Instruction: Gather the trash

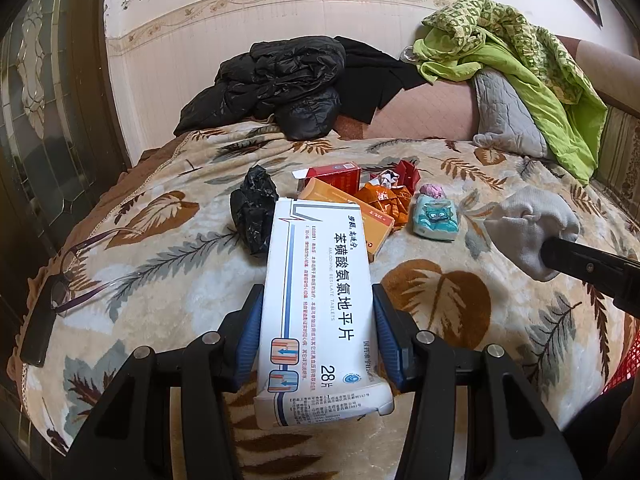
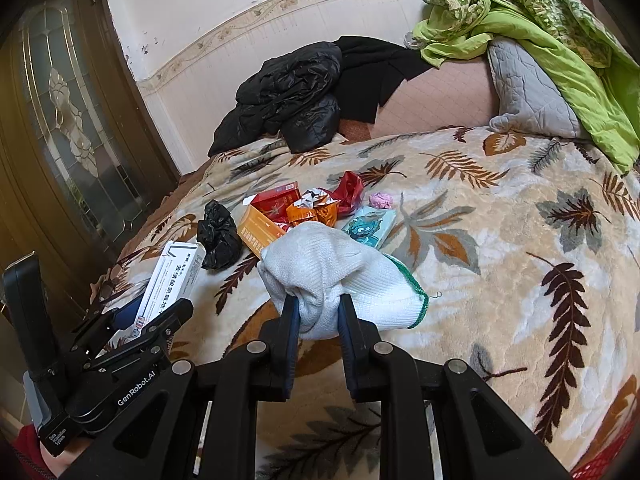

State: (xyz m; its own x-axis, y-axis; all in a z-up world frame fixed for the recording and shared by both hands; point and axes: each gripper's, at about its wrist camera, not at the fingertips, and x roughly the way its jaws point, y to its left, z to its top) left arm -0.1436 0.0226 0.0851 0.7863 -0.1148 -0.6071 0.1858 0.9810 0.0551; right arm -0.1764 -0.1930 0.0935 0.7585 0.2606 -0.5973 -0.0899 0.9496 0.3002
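My left gripper (image 1: 318, 304) is shut on a white medicine box (image 1: 316, 280) and holds it above the leaf-patterned blanket (image 1: 440, 300); the box also shows in the right wrist view (image 2: 172, 276). My right gripper (image 2: 318, 308) is shut on a white knitted glove (image 2: 340, 276), seen in the left wrist view (image 1: 532, 224). On the bed lie a crumpled black bag (image 1: 254, 212), a red box (image 1: 332, 176), an orange box (image 1: 380, 224), orange wrappers (image 1: 386, 198), a red wrapper (image 1: 408, 172), a pink wad (image 1: 432, 191) and a teal tissue pack (image 1: 436, 220).
A black jacket (image 1: 280, 88), a grey pillow (image 1: 508, 112) and a green cloth (image 1: 520, 56) lie at the back of the bed. Glasses (image 1: 80, 276) and a dark phone (image 1: 38, 324) sit at the left edge. A glass door (image 2: 60, 120) stands left. Red mesh (image 2: 604, 460) shows bottom right.
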